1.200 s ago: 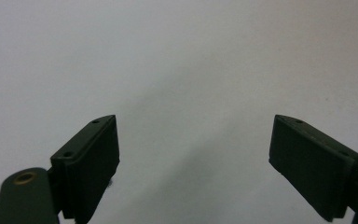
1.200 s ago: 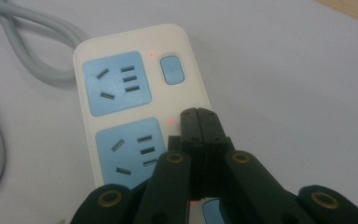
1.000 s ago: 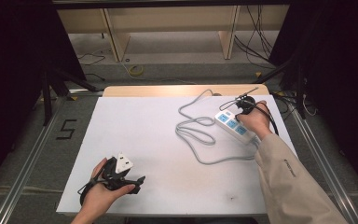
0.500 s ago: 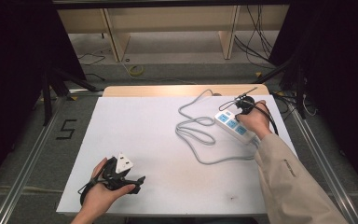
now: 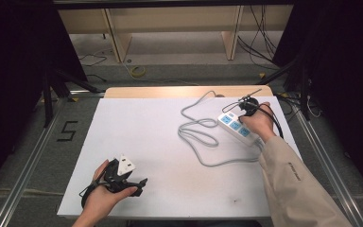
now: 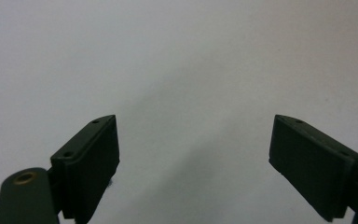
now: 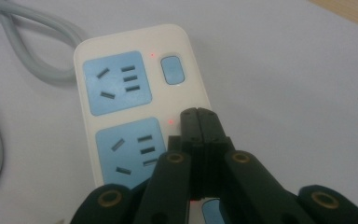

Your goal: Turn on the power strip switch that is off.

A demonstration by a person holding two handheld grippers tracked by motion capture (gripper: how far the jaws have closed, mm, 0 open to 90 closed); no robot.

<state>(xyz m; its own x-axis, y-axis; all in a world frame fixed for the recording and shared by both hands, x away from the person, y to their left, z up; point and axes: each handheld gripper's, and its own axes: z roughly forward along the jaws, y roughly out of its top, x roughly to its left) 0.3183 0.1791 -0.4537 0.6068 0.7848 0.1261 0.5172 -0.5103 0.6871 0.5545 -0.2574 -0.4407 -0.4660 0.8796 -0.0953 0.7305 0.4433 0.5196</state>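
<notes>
A white power strip (image 5: 236,127) with blue sockets lies at the table's right side, its grey cable (image 5: 203,137) looping to the left. My right gripper (image 5: 244,111) is shut with nothing held. Its tips (image 7: 199,114) rest on the power strip (image 7: 135,93), on the row of switches beside the second socket. The first blue switch (image 7: 173,70) shows just beyond the tips, and small red lamps glow beside the sockets. My left gripper (image 5: 139,184) hovers low at the table's front left. It stands open (image 6: 193,135) over bare white surface.
The white table top (image 5: 160,123) has a wooden strip (image 5: 170,91) along its far edge. The grey cable (image 7: 28,46) curls beside the strip. Metal rails run down both sides of the table, and loose cables lie on the floor beyond.
</notes>
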